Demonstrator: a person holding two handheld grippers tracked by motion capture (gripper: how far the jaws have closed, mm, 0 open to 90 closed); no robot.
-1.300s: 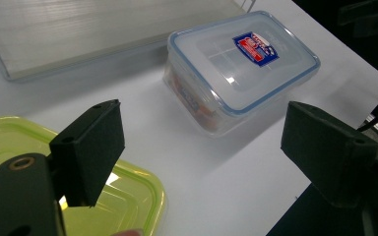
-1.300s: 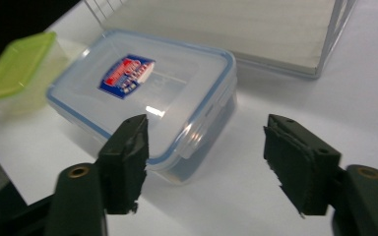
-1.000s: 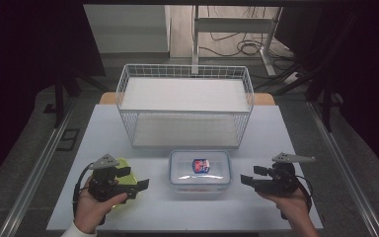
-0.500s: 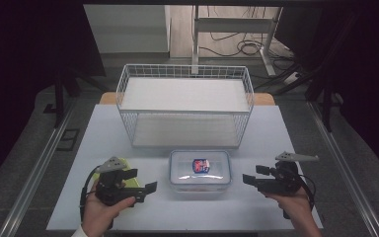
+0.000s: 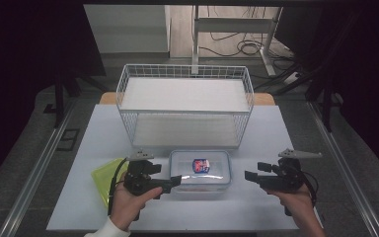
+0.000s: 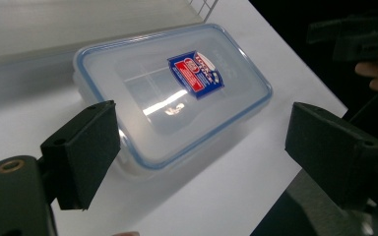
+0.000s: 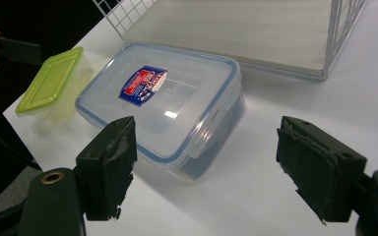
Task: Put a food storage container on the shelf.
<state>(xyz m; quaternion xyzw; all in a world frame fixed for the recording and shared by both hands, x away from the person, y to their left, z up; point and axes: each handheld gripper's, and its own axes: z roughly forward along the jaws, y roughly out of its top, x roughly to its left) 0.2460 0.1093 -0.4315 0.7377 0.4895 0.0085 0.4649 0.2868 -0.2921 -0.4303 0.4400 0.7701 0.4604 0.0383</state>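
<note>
The clear box [image 5: 200, 170] w/ blue-rimmed lid sits on the worktop [image 5: 276, 128], between the two claws: just ahead of the left claw [image 5: 176, 180], whose tip is at or near its left end, and a bit apart from the right claw [image 5: 249, 176]. Both claws are spread wide, holding nothing.

Handling, as a judgement: stiff thin plastic, looks empty, so light; smooth walls and glossy lid = slippery, prob. slides on the worktop if pushed from one side only. Lid flexes in the middle, so don't pinch there. Best hold: short ends, one claw each, pads on the rim/latch tabs [image 7: 211, 125] where it's stiffest, squeezing evenly.

Left of the left claw is a green-lidded tub [image 5: 104, 174]; beyond both claws is a wire basket [image 5: 185, 106], fairly near.
</note>
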